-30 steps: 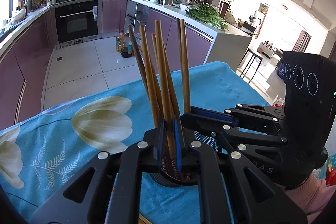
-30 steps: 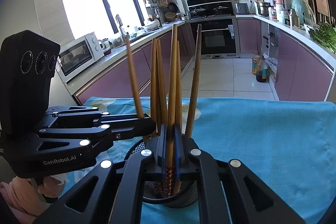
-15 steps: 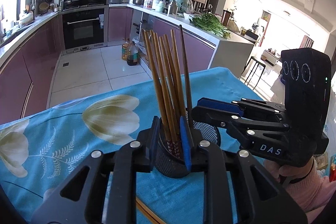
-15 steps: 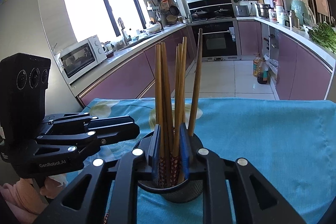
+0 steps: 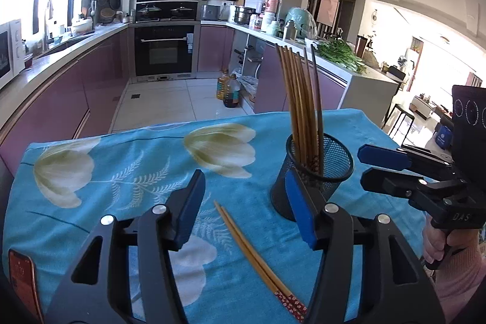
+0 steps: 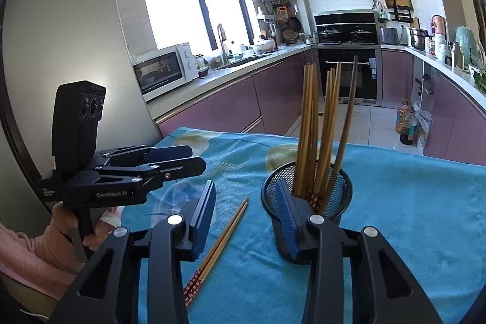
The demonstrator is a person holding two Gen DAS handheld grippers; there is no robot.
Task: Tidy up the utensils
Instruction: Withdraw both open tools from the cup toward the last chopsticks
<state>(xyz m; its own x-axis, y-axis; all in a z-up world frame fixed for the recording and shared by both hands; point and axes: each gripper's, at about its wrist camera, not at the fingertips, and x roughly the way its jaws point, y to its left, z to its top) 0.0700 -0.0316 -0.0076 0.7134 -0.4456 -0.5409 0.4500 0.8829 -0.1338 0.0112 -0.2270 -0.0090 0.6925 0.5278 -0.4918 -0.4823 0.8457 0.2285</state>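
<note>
A black mesh cup [image 5: 322, 169] [image 6: 337, 199] stands on the blue flowered cloth and holds several wooden chopsticks [image 5: 299, 99] [image 6: 316, 123] upright. One loose pair of chopsticks [image 5: 252, 251] [image 6: 223, 239] with red patterned ends lies flat on the cloth to the left of the cup. My left gripper [image 5: 246, 204] [image 6: 196, 157] hangs above that pair, its jaws opening with nothing held between them. My right gripper [image 6: 244, 213] [image 5: 373, 169] is also opening and empty, and its right finger overlaps the cup's near side in its own view.
A phone [image 5: 21, 278] lies at the cloth's near left corner. A person's hands in pink sleeves [image 6: 36, 251] hold both grippers. Beyond the table's far edge [image 5: 188, 123] are kitchen floor, purple cabinets and an oven.
Both grippers were shut on chopsticks standing in the cup. They have let go, opened and drawn back, so the cup now sits right of centre and the loose pair shows.
</note>
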